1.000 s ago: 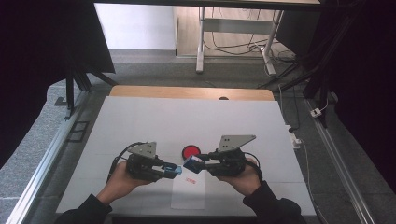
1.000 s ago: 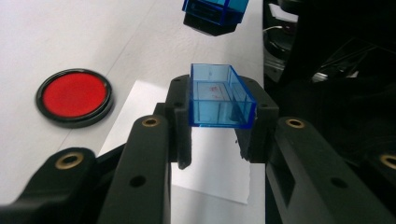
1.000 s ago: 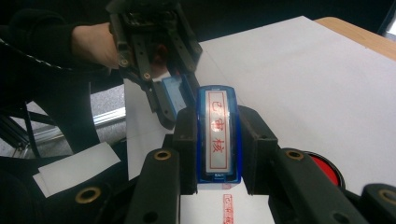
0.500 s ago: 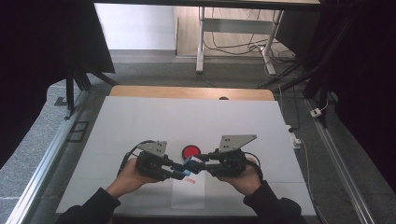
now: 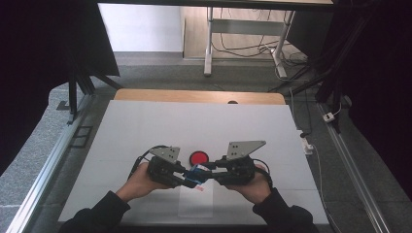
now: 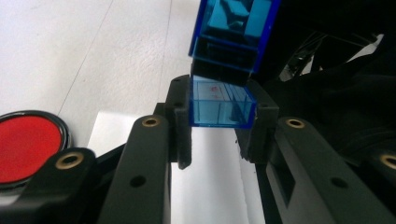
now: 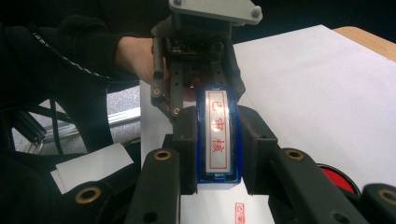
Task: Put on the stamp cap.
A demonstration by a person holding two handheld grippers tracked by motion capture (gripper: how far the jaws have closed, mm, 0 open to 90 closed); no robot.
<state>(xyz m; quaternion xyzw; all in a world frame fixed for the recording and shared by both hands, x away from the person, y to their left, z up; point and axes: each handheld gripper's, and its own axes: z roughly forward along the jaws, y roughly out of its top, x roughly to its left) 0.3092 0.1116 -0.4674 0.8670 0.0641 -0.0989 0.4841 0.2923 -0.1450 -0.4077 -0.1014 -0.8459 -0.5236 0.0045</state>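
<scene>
- Looking down in the high view, two hands hold the left gripper (image 5: pixel 187 178) and the right gripper (image 5: pixel 206 171) tip to tip near the front edge of the white table (image 5: pixel 194 126).
- A small blue stamp (image 5: pixel 197 173) sits between the two gripper tips, above a sheet of paper (image 5: pixel 195 201) that lies at the front edge.
- A round red ink pad (image 5: pixel 198 158) lies just behind the grippers, with its lid off and red ink showing inside.
- The back half of the table and both side edges have lots of open room.
- In the left gripper view, the left gripper (image 6: pixel 219 123) is clamped on a clear blue piece (image 6: pixel 222 105) that looks like a cap. It looks hollow inside.
- The darker blue stamp (image 6: pixel 233 32) body hangs just above that piece, touching it or almost touching.
- The red ink pad (image 6: pixel 25 144) is at the left, near the paper (image 6: pixel 205 172).
- In the right gripper view, the right gripper (image 7: pixel 218 149) squeezes the blue stamp (image 7: pixel 218 140). Its white face has red marks in a red frame.
- The left gripper (image 7: pixel 201 56) is just past the far end of the stamp.
- A red print (image 7: pixel 239 212) is on the paper (image 7: pixel 210 205) below.
</scene>
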